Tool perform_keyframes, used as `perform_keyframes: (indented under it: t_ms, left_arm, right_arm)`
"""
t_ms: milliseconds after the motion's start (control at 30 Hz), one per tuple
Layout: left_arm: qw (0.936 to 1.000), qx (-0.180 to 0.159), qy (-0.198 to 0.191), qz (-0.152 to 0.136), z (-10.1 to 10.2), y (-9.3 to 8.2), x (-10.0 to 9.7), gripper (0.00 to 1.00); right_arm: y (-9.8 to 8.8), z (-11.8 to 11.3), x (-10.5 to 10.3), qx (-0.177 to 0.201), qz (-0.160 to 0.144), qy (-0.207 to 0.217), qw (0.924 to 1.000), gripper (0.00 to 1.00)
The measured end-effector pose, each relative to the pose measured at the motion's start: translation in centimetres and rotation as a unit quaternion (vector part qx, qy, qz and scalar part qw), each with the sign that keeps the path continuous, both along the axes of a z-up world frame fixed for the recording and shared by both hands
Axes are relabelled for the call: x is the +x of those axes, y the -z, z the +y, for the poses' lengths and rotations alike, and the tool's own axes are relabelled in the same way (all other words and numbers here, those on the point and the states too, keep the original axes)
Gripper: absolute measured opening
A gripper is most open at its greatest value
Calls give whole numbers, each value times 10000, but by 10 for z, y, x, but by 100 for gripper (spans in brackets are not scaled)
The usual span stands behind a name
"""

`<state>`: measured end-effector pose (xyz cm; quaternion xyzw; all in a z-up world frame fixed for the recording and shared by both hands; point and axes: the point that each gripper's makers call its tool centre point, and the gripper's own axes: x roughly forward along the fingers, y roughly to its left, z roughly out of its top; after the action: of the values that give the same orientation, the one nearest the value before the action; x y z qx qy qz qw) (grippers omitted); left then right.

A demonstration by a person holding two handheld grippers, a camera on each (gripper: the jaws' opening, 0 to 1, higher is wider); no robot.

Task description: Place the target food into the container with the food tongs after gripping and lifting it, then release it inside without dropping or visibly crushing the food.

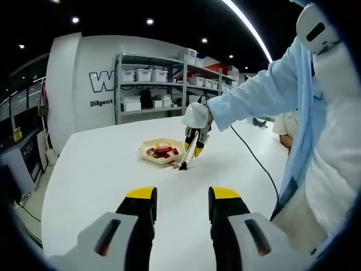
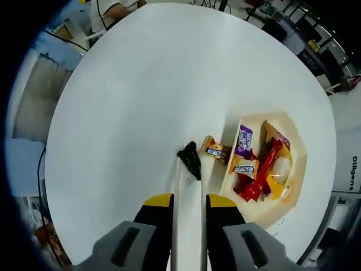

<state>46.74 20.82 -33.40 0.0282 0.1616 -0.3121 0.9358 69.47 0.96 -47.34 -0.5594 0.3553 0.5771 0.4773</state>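
White food tongs (image 2: 187,192) with black tips (image 2: 190,159) run forward from my right gripper (image 2: 187,204), which is shut on their handles. The tips rest low over the white table, just left of a gold-wrapped candy bar (image 2: 214,149) lying outside the tray. The beige tray (image 2: 293,195) holds a purple packet (image 2: 244,140), another gold bar (image 2: 245,167) and red packets (image 2: 259,180). In the left gripper view, the right gripper (image 1: 194,138) and tongs (image 1: 188,158) stand beside the tray (image 1: 148,155). My left gripper (image 1: 182,206) is open, holding nothing, well short of them.
The round white table (image 1: 101,169) has wide bare surface around the tray. A person in a light blue sleeve (image 1: 259,90) stands at the right, and a black cable (image 1: 256,161) trails across the table. Metal shelves with white bins (image 1: 146,84) line the back wall.
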Motion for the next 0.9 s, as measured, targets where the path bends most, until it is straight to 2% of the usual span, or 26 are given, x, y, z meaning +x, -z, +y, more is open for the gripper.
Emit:
perform_keyframes:
  t_ms: [67,133,200,333,400,600,700,800,867,900]
  left_arm:
    - [10000,-8,2,-5,0,0,0,35]
    - [10000,-19,15,-11,-1,0,1,35]
    - [10000,-20,38,-10,-2,0,1,35]
    - [10000,-35,82,-21,-3,0,3,35]
    - [9999,-41,116,-33,-5,-1,4,35]
    - [9998,-33,201,-43,-8,-2,5,35]
    - [9997,-40,239,-54,-9,-3,6,35]
    - [9996,-40,279,-83,-11,-5,6,35]
    - [9995,-38,287,-90,-12,-5,6,35]
    - [9995,-38,303,-86,-12,-5,6,35]
  right_arm:
    - [-1,4,-5,174,-117,185,9996,12]
    - [-1,6,-13,347,10,380,9987,11]
    - [0,4,-14,368,-8,514,9980,11]
    - [0,5,-16,709,13,902,9934,11]
    - [1,3,-20,782,159,1074,9910,11]
    - [-13,3,-26,1052,141,1309,9857,11]
    - [-13,2,-30,1049,252,1375,9846,11]
    - [-11,0,-38,1058,186,1302,9856,11]
    - [-14,1,-42,1068,281,1338,9848,11]
    - [-16,3,-36,1141,189,1287,9849,11]
